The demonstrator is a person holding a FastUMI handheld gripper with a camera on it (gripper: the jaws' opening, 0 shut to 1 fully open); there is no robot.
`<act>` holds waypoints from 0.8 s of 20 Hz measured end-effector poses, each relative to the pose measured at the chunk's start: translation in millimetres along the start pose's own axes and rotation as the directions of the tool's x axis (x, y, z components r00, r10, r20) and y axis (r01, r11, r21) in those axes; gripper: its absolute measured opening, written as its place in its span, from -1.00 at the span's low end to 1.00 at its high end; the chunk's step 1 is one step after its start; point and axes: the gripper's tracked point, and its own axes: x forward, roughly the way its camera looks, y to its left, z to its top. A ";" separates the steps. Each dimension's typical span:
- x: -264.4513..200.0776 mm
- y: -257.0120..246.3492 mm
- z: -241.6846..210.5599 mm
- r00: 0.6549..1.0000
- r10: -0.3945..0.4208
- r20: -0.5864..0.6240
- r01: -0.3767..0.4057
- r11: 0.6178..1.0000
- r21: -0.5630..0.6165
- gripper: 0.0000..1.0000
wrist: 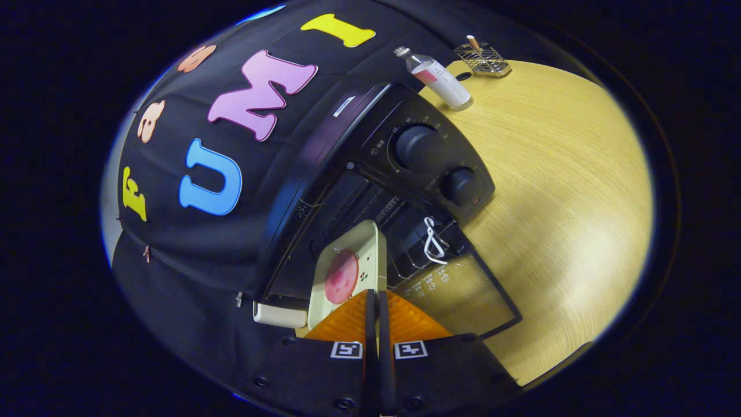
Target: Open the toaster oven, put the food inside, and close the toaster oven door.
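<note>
Right now the claw [377, 301] has its two fingers [370, 324] pressed almost together, pinched on the near edge of a pale tray [362, 255]. Only a thin slit is left between them.

The tray carries a round pinkish slice of food [341, 277], just ahead of the fingertips and slightly to one side. The tray's far end pokes into the mouth of the toaster oven [347, 150]; its near end sticks out over the open door [463, 295], which is dropped down flat toward the claw. The door's glass shows printed markings, not readable. A white cord loop [433, 240] hangs at the door's hinge side, beside the tray. The door's pale handle [281, 314] sits at the door's outer edge, next to the tray's near corner.

Beyond the tray, the oven's control panel has two dark knobs [419, 147], one larger than the other.

Oven sits on a light wood bench [567, 191]. Further back on the bench, a bottle [440, 78] stands just past the oven, and a small wire rack [483, 59] sits beyond it.
</note>
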 end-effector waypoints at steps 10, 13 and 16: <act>52.4 0.3 26.1 0.984 -0.047 0.170 0.034 0.997 0.075 -0.89; 54.2 2.1 20.3 0.985 -0.064 0.160 0.047 0.993 0.107 -0.89; 44.8 10.3 6.0 0.991 -0.035 0.130 0.027 0.998 0.060 -0.36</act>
